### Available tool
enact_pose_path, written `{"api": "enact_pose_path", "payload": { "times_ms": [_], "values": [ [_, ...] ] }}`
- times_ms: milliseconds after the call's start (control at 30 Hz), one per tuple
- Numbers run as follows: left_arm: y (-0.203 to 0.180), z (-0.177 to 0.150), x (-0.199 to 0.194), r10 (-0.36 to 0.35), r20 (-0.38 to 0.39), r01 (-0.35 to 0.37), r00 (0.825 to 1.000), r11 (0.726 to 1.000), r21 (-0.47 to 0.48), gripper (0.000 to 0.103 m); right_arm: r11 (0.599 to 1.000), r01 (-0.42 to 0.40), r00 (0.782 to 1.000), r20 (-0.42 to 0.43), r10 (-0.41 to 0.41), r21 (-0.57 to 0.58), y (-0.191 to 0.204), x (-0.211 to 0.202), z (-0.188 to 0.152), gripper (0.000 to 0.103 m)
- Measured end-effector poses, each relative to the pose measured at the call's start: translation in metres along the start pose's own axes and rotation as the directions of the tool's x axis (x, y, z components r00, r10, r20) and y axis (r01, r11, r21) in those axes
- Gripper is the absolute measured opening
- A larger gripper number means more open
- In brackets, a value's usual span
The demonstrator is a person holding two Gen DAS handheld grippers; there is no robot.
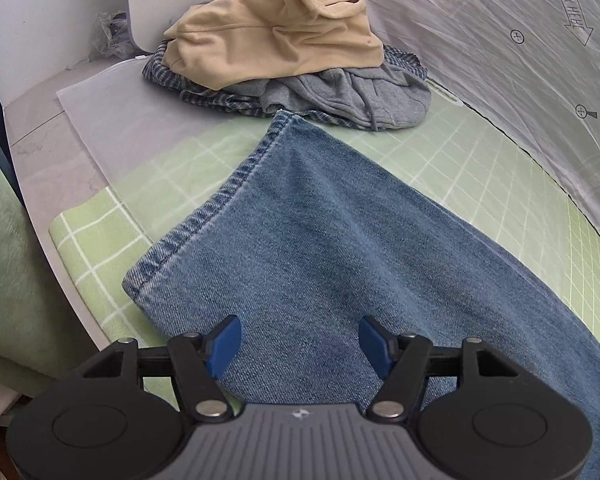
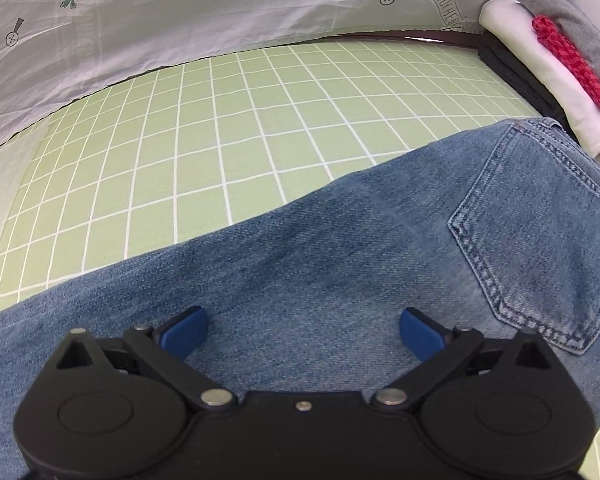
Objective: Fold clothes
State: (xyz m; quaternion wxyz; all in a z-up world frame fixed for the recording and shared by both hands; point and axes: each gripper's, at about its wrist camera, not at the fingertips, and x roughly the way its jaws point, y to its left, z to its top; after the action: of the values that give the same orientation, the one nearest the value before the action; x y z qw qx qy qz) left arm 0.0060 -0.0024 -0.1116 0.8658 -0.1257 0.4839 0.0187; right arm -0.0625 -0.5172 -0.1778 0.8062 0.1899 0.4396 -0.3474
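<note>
Green checked mat (image 2: 220, 128) holds blue jeans (image 1: 340, 240). Left gripper (image 1: 300, 346) and right gripper (image 2: 303, 330) wide, empty. Best grab hem (image 1: 204, 216) corners evenly, fold flat.

Bright, even, soft light; faint shadows; sharp focus; strong fisheye bending, dark vignetted corners.

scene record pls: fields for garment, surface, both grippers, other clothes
garment: jeans, laid flat, leg hem at left, back pocket at right
surface: green grid mat
left gripper: open, above the leg, holding nothing
right gripper: open, above the seat area
unfolded pile: beyond the hem
folded stack: past the waist end
</note>
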Motion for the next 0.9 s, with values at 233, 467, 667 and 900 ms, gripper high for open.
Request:
{"api": "enact_pose_path", "payload": {
  "times_ms": [233,467,667,900],
  "values": [
    [0.012,-0.002,-0.003,-0.056,0.003,0.056,0.998,0.997,-0.054,0.066,0.999,-0.03,0.999,-0.021,0.029,-0.045,0.016,-0.011,-0.016,0.103],
    [0.041,0.006,-0.014,0.028,0.068,-0.017,0.997,0.987,-0.157,0.066,0.995,-0.058,0.998,-0.026,0.056,-0.084,0.021,-0.02,-0.028,0.103],
    [0.053,0.01,-0.007,0.053,0.06,-0.04,0.997,0.979,-0.202,0.066,0.994,-0.076,0.996,-0.047,0.072,-0.084,0.02,-0.022,-0.027,0.103],
    [0.059,0.007,-0.018,0.113,0.111,-0.081,0.987,0.963,-0.258,0.066,0.988,-0.087,0.995,-0.062,0.079,-0.131,0.021,-0.026,-0.034,0.103]
  ]
}}
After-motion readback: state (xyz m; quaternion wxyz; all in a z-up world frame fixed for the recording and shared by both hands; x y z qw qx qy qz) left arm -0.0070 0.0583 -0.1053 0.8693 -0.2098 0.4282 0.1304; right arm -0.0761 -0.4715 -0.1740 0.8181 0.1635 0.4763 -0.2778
